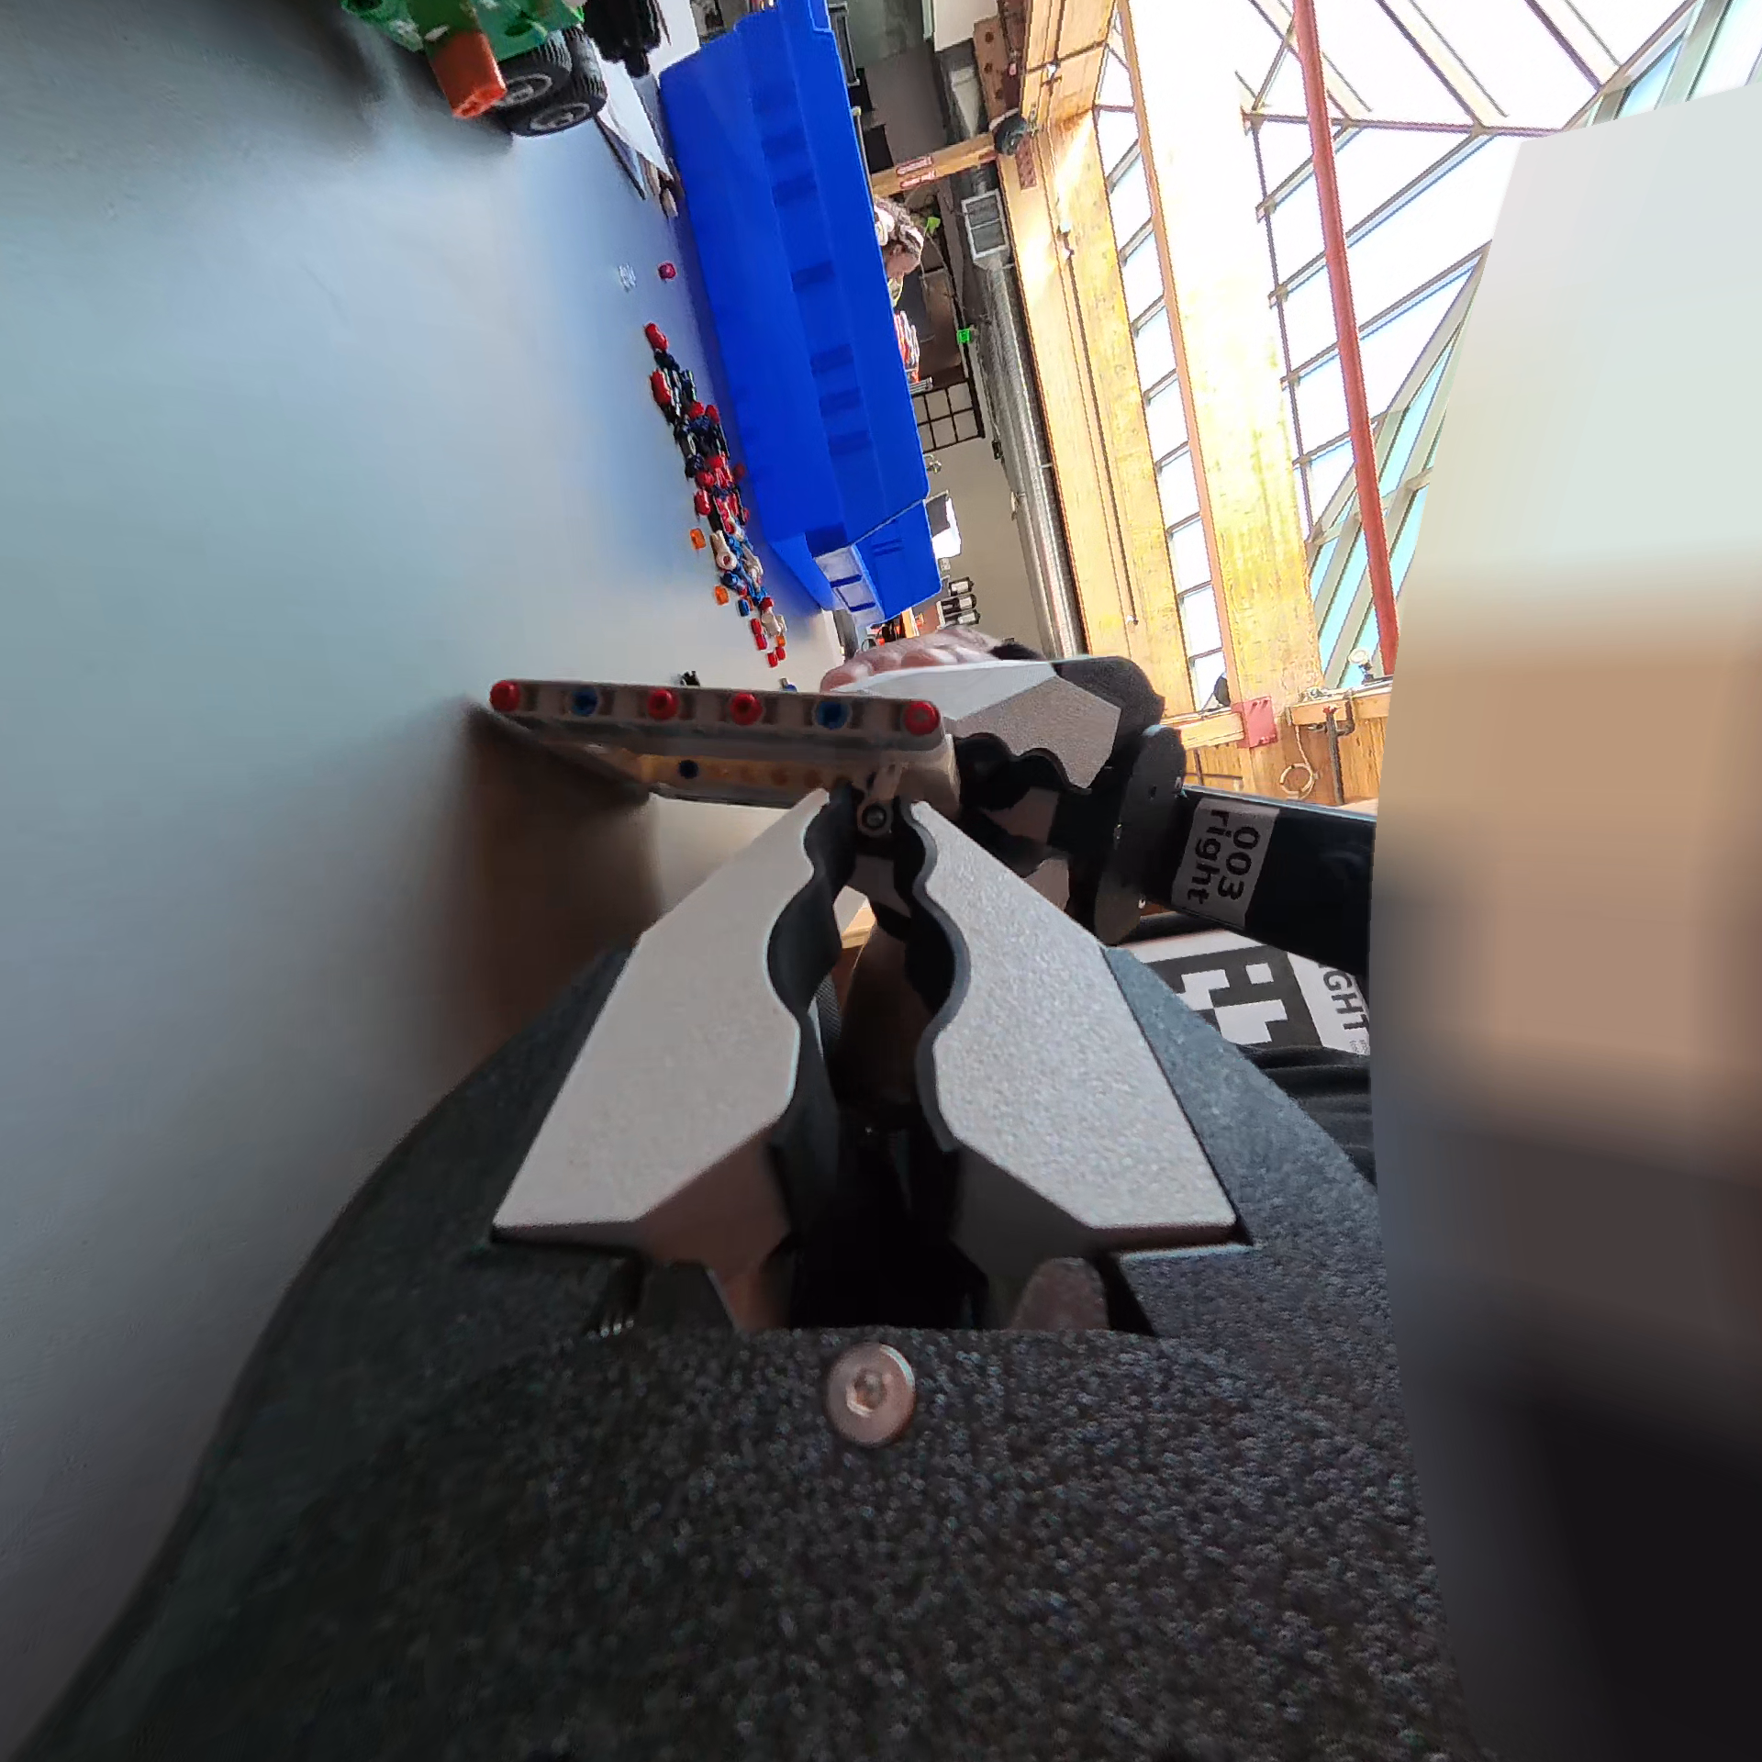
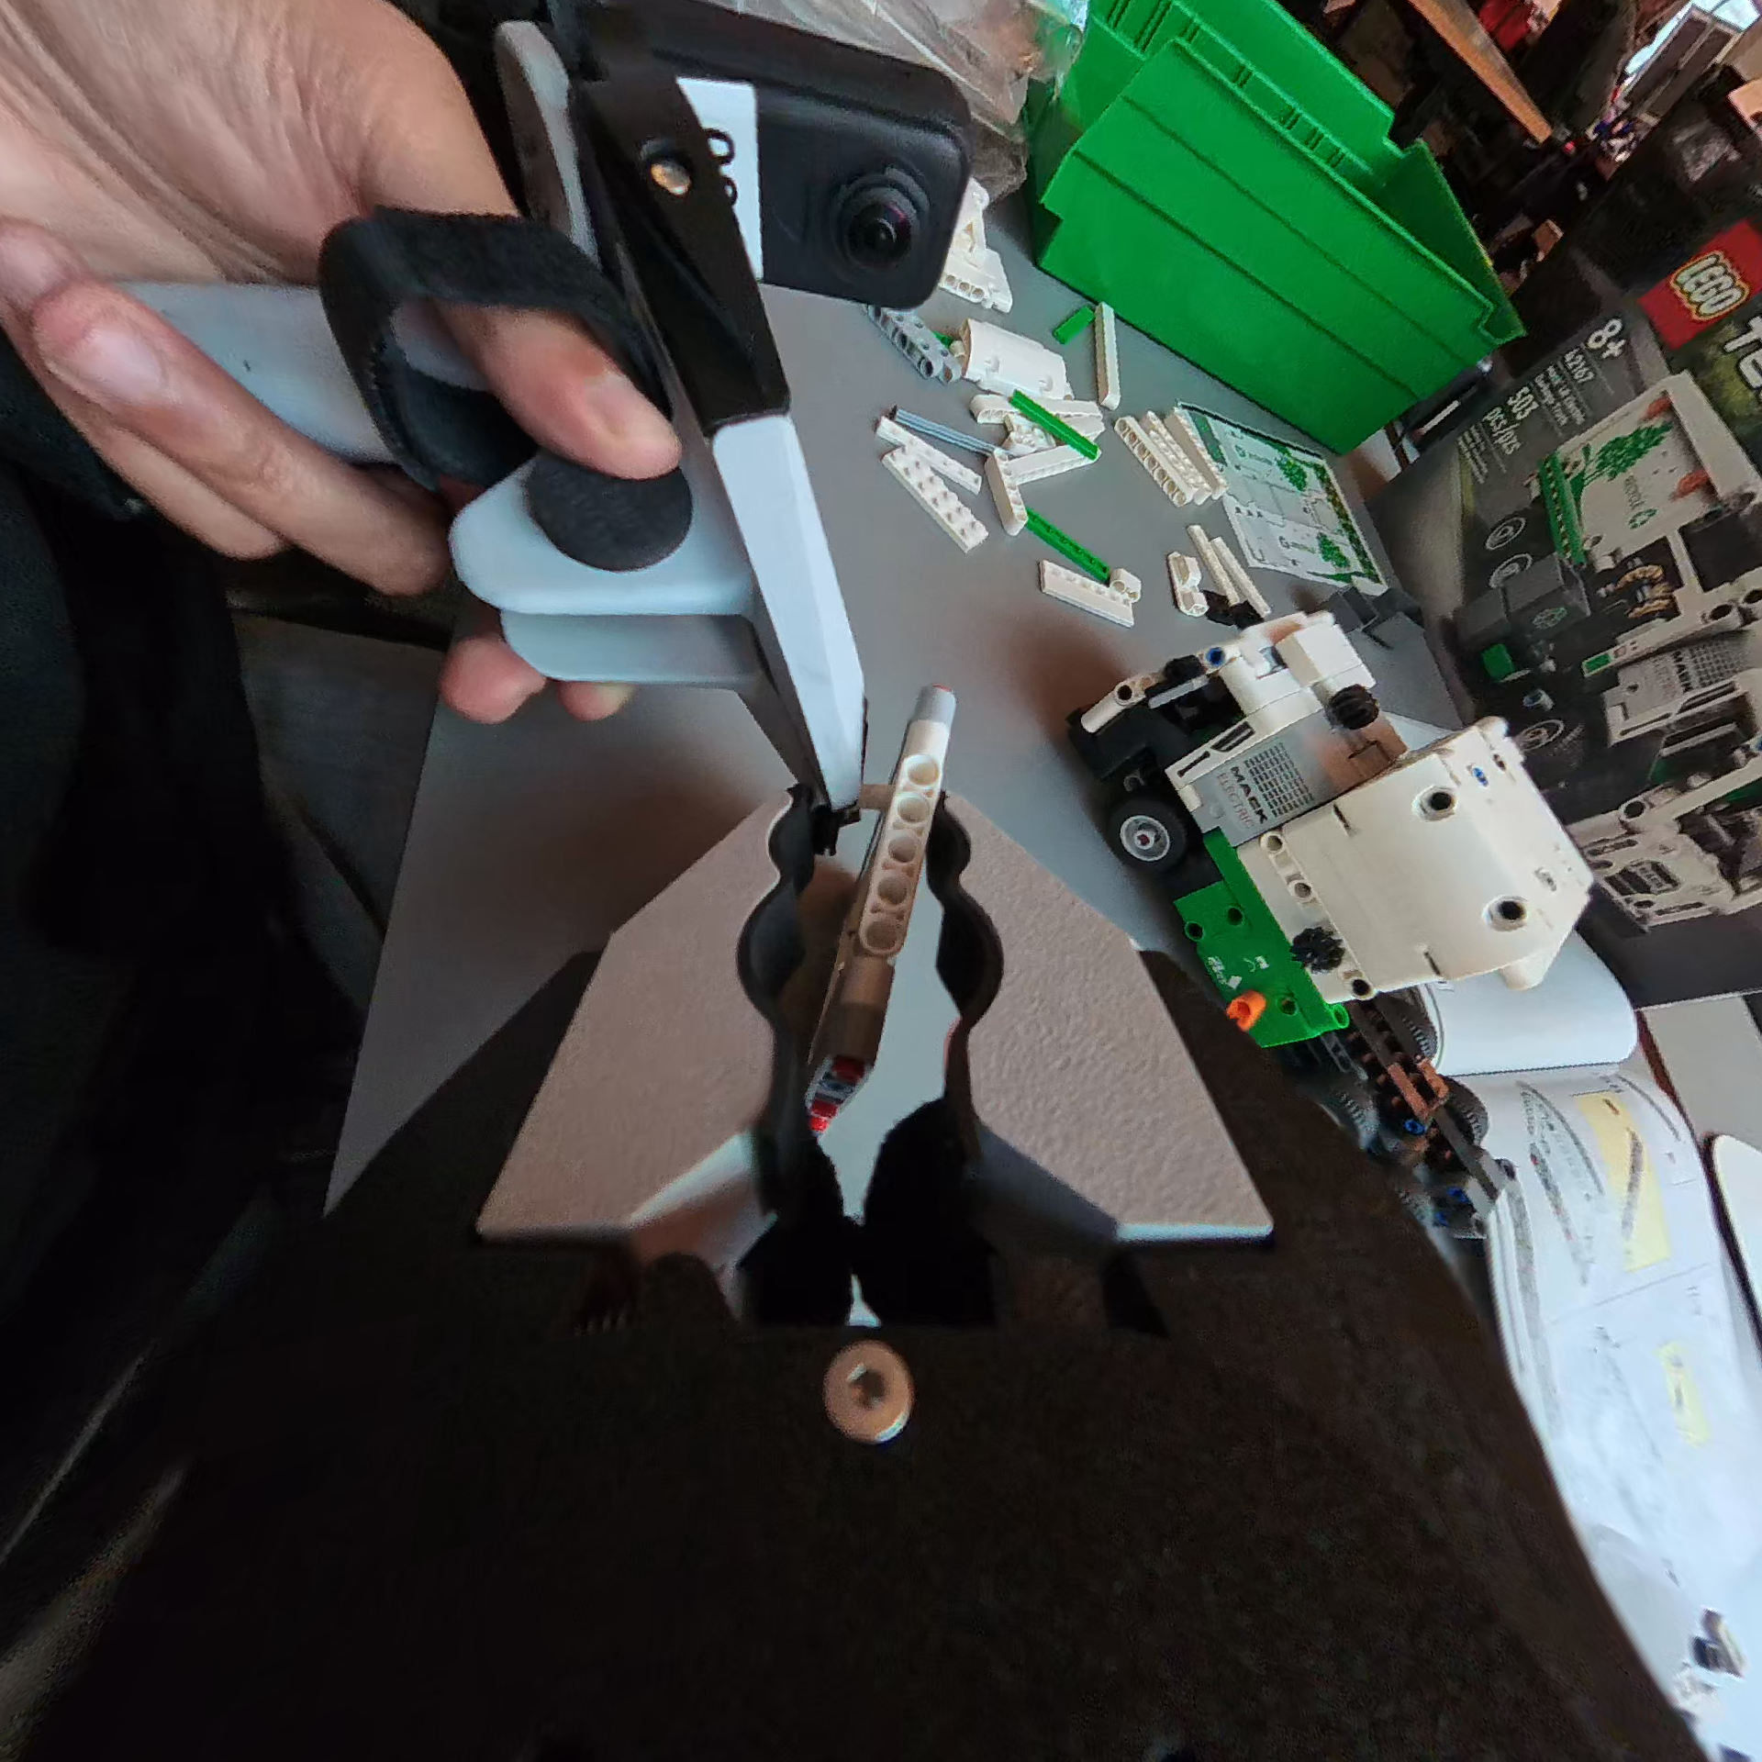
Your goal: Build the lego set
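A white beam assembly [image 2: 891, 863] is clamped in the right claw [image 2: 868, 810] while a small pin [image 1: 875, 810] is pinched by the left claw [image 1: 870, 799] against it

Workshop/loft: timber beams [image 1: 1230, 458], skylights [image 1: 1487, 114], parts bins [image 1: 810, 315].

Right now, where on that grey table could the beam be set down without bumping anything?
Bare grey tabletop lies between the white loose bricks and the half-built truck. In the left wrist view, a wide bare stretch runs beside the small pins. It is crowded along the blue bins and green bins.
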Available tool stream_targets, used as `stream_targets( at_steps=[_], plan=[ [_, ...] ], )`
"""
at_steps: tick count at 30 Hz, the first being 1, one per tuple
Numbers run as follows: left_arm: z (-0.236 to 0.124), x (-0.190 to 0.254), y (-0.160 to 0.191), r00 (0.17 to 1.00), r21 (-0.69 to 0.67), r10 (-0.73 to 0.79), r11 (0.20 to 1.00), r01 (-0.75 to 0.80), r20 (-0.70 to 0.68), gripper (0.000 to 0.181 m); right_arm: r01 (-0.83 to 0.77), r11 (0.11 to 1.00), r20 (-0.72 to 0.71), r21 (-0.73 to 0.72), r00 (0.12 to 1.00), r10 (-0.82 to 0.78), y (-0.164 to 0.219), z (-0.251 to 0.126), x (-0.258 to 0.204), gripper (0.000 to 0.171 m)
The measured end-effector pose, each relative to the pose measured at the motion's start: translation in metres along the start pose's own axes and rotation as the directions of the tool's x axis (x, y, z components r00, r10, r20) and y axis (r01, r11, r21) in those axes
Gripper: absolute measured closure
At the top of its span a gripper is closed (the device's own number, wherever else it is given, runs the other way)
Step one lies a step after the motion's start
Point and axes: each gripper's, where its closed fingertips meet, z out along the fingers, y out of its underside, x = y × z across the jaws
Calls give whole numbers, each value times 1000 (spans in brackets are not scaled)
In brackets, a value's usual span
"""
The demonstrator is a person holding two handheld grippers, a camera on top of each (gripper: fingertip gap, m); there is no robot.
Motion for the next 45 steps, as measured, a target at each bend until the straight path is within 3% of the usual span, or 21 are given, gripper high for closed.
stream_targets(
  at_steps=[1,23,45],
  plan=[
    [0,0,1,1000,-8,2,1000,-2,4,177,24,1000,-6,-5,1000,-24,0,-1,0,149],
    [2,-5,10,995,-116,65,992,-56,72,177,189,980,-38,-70,981,-192,5,-3,-5,149],
    [3,-4,19,982,-357,180,923,-146,61,176,265,963,-20,-58,964,-267,5,-7,-11,148]
  ],
)
